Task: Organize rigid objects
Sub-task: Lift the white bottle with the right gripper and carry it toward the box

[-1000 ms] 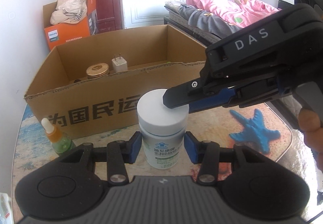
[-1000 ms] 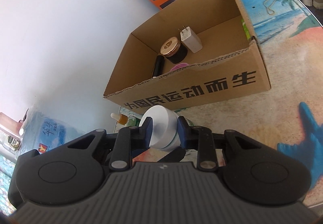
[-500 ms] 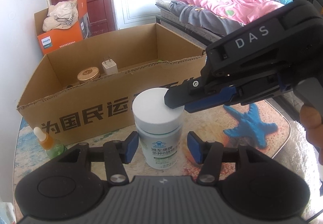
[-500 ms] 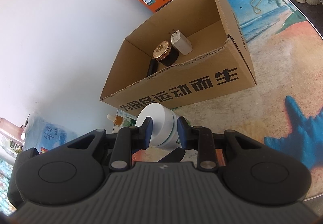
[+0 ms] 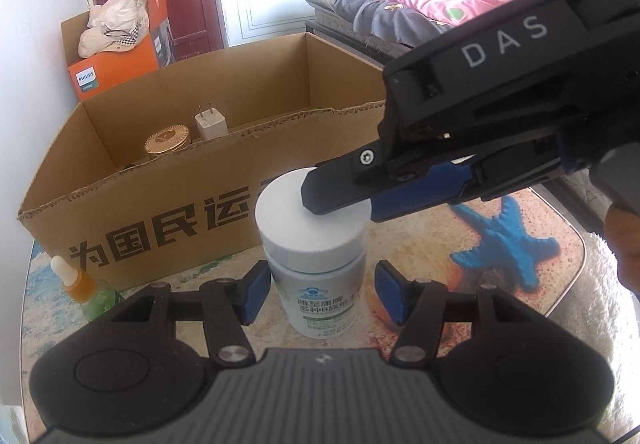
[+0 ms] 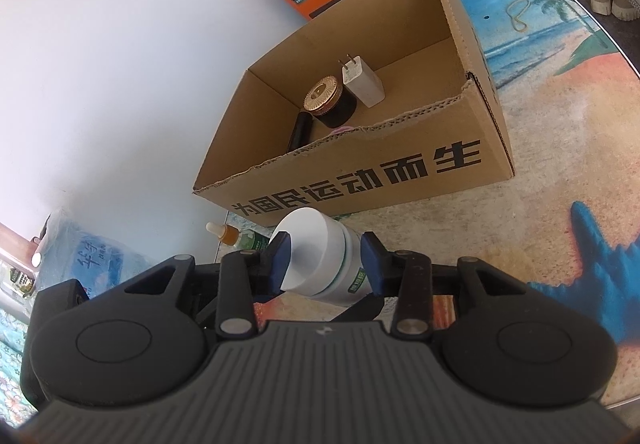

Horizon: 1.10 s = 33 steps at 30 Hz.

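Observation:
A white pill bottle with a white cap stands on the beach-print table in front of a cardboard box. My left gripper straddles the bottle's body. Its jaws are opening, and a gap shows on each side of the bottle. My right gripper reaches over from the right and straddles the cap. Its jaws are opening too, and its right pad stands off the cap. In the left wrist view one right-gripper finger lies across the cap's top.
Inside the box lie a white charger plug, a gold-lidded dark jar and a black cylinder. An orange dropper bottle and a green bottle stand at the box's left corner. An orange Philips carton sits behind.
The left jaws have spread away from the bottle's body. The right jaws, earlier clamped on the cap, have widened off it. The bottle stays in place.

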Available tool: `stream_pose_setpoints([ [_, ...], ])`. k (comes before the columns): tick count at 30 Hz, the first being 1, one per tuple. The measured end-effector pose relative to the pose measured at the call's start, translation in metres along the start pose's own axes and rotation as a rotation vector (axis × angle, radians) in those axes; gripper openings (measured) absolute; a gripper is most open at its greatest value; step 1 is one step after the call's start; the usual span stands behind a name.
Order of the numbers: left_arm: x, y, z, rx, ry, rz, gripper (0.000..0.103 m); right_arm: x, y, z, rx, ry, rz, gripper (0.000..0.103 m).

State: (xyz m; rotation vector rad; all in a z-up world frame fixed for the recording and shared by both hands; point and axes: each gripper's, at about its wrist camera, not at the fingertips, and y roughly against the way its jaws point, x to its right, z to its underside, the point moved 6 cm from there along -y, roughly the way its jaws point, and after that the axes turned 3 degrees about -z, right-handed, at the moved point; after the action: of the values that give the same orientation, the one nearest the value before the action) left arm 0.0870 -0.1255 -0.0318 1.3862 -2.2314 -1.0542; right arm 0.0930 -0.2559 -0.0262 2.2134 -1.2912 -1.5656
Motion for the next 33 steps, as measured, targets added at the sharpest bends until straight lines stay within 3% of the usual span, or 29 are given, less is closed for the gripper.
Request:
stream_pose_setpoints([
  [7, 0.000, -0.007, -0.001, -0.003, -0.001, -0.018, 0.055, 0.002, -0.007, -0.001, -0.009, -0.007, -0.005, 0.045],
  [21, 0.002, 0.000, -0.004, -0.009, 0.005, -0.033, 0.054, -0.002, -0.005, 0.002, -0.008, -0.024, -0.023, 0.044],
  [27, -0.002, 0.026, -0.021, 0.023, 0.009, -0.063, 0.054, -0.025, 0.014, -0.005, 0.020, 0.026, -0.052, 0.044],
  [33, -0.017, 0.057, -0.061, 0.098, 0.021, -0.082, 0.054, -0.066, 0.040, -0.033, 0.072, 0.139, -0.095, 0.044],
])
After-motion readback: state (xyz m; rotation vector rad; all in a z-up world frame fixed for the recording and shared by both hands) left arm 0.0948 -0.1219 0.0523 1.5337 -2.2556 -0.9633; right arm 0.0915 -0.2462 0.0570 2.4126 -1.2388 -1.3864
